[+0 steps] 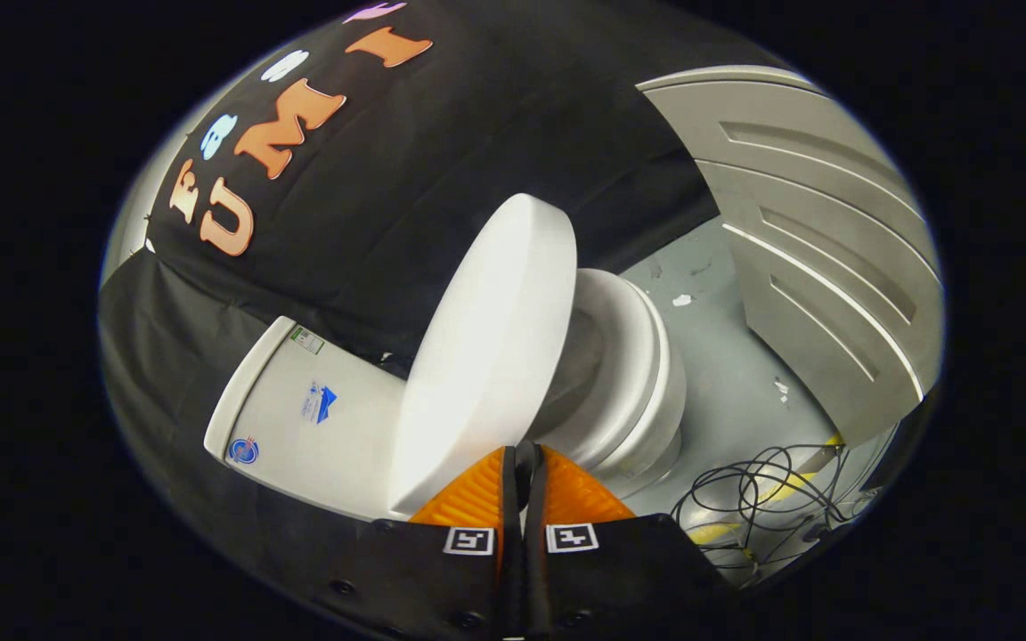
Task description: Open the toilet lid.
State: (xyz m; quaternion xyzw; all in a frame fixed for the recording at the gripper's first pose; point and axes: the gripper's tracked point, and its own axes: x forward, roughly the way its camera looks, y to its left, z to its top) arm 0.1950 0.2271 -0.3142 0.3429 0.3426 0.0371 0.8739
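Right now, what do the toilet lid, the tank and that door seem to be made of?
Toilet lid, raised partway just ahead of the shut claw: smooth white, probably plastic, with a soft satin sheen. Tank: glossy white, likely glazed ceramic, judging by its even shine. Door: grey panelled, painted wood or composite; the raised mouldings suggest it, but I cannot tell which.

toilet lid (486,356): plain glossy white, brighter where the light falls on it
seat ring (633,356): white, shaded to grey on its inner side
cistern (317,418): white, with a small blue sticker, a round blue and red one, and a green-edged label at its corner
door (825,258): pale grey, with sunken panels edged in lighter lines
floor (727,374): dull grey, flecked with white chips
cables (762,499): black, tangled over a yellow strip
booth wall (477,142): black cloth
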